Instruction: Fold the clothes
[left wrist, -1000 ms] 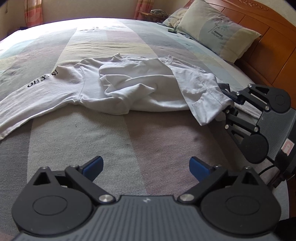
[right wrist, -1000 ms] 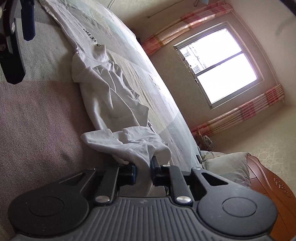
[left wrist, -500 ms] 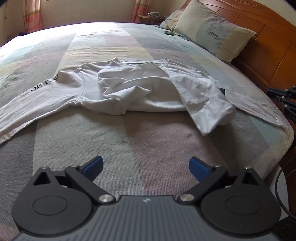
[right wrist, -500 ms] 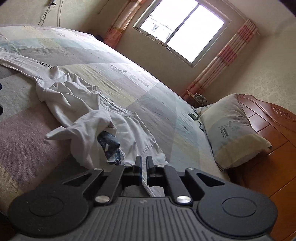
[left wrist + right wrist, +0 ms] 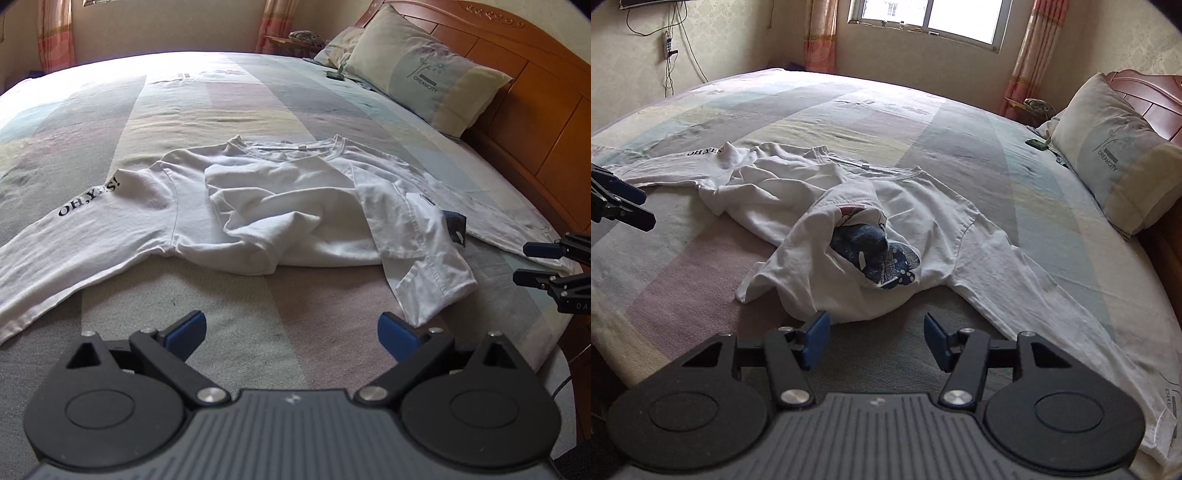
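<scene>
The rumpled white long-sleeved cotton shirt (image 5: 280, 206) is lying sleeves-out sideways ahead of both fingers, hem bunched up, blue print showing; left gripper (image 5: 291, 330) and right gripper (image 5: 876, 341) fingers are gaping apart, empty.

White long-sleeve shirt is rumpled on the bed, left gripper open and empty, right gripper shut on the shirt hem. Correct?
Not quite. The right gripper is open and holds nothing: the right wrist view shows its blue pads spread apart, short of the shirt. The rest stands: the shirt lies rumpled on the bed, and the left gripper is open and empty.
</scene>
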A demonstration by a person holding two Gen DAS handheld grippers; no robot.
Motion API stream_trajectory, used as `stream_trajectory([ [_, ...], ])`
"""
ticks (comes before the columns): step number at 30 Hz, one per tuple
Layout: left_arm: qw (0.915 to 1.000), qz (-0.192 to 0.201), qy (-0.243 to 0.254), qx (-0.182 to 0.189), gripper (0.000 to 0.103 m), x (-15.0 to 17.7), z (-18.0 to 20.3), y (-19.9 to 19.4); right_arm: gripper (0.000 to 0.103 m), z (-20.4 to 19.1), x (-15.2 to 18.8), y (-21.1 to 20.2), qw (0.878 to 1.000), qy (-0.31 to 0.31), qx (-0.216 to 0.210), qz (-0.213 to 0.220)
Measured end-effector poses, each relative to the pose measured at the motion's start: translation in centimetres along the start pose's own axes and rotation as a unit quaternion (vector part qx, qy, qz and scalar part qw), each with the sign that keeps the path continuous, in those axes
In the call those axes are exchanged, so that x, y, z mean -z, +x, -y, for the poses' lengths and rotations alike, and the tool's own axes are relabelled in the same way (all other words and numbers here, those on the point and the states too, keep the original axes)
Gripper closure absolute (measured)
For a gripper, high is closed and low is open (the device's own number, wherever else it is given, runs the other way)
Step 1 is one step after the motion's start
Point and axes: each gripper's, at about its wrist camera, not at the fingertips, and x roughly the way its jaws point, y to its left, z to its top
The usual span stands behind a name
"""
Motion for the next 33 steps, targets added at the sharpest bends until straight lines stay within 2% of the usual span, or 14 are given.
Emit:
stream_trajectory([
  [8, 0.9988, 0.017, -0.040, 0.025, 0.005, -5.3, -4.4, 4.8, 0.018, -2.6, -5.4, 2.9, 0.998, -0.012, -0.050, 0.041],
  [14, 0.9925, 0.011, -0.107, 0.059, 0.007, -7.8, -8.0, 10.1, 0.017, -4.8, -7.5, 6.8, 0.995, -0.030, -0.089, 0.032],
  [20, 0.9828, 0.004, -0.150, 0.107, 0.010, -8.4, -9.6, 13.9, 0.016, -4.3, -8.5, 11.8, 0.979, 0.049, -0.197, -0.006],
  [22, 0.9855, 0.000, -0.134, 0.105, 0.010, -8.6, -9.3, 14.3, 0.016, -4.5, -8.3, 13.1, 0.980, 0.054, -0.192, -0.022],
  [25, 0.9888, -0.008, -0.104, 0.107, 0.010, -8.7, -9.0, 14.3, 0.017, -4.0, -7.4, 13.7, 0.987, 0.039, -0.153, -0.036],
  [27, 0.9876, -0.013, -0.106, 0.115, 0.010, -8.7, -9.2, 14.1, 0.018, -2.6, -6.3, 13.4, 0.988, 0.035, -0.145, -0.044],
  [30, 0.9826, -0.017, -0.119, 0.141, 0.018, -9.1, -9.6, 14.2, 0.022, -0.6, -4.6, 12.7, 0.986, 0.032, -0.156, -0.050],
  [33, 0.9779, -0.018, -0.133, 0.160, 0.022, -9.5, -10.3, 15.1, 0.022, -0.5, -4.4, 12.3, 0.986, 0.032, -0.157, -0.045],
])
